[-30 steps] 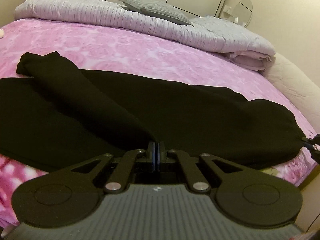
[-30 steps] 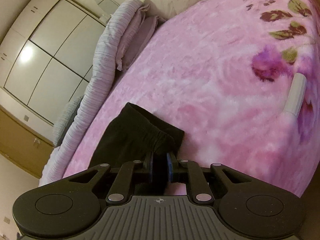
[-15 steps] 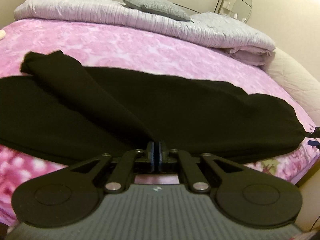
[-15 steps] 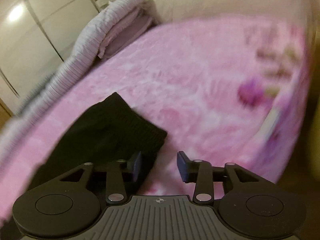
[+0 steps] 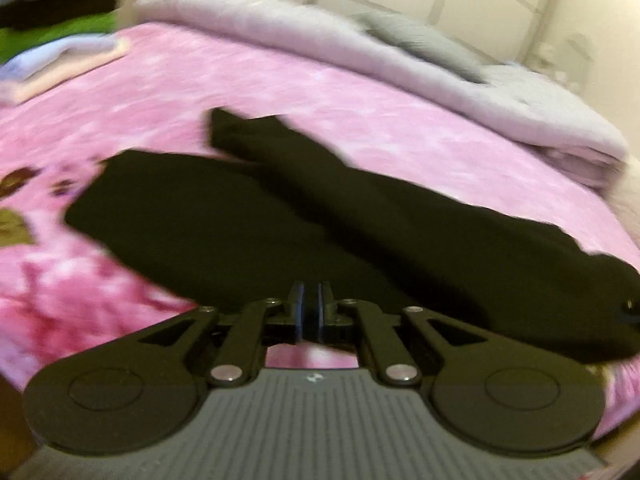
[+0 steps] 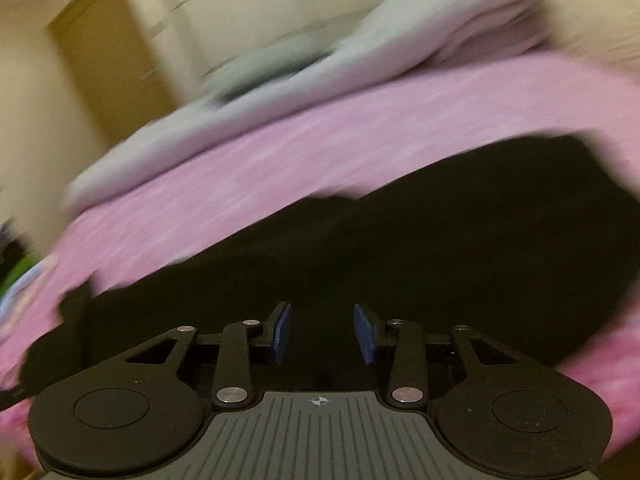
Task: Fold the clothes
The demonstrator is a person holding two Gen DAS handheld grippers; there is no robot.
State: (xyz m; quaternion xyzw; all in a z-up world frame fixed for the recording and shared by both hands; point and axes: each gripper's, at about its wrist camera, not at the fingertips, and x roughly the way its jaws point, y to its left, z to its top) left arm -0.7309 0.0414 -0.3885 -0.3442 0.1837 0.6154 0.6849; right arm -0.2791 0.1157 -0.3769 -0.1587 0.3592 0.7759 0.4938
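So a second ago my right gripper (image 6: 322, 334) was pinched on the cuff end of the black trousers (image 5: 360, 236), out by the flowery corner of the pink bedspread (image 5: 360, 128). Half a second ago it let go, and now it has swung back round so it looks across the trousers (image 6: 440, 240) lengthwise, with its blue pads (image 6: 280, 332) wide apart and nothing between them. It's hovering just over the dark cloth near my edge of the bed; I can't tell if it touches.

My left gripper (image 5: 311, 312) hasn't changed its grip in all that time. The jaws are pressed right together, and they sit at the near hem of the trousers. I reckon there's a pinch of fabric in there, but the cloth is black, the fingers are black and the shot is blurry, so that's a judgement call. What did change on the left is the view: it has turned leftward, so now a stack of clothes (image 5: 60, 24) shows at the far left corner of the bed, and the grey pillow (image 5: 424, 44) and pale quilt (image 5: 520, 108) have slid off to the right.

Where that leaves the job: the trousers lie stretched across the bed with one leg flopped diagonally over the other, its end pointing toward the quilt. So the legs are laid together lengthwise, roughly, and the letting go on the right reads to me like that end is placed and the hand is coming back for a new hold. Both views are smeary, so everything's moving.
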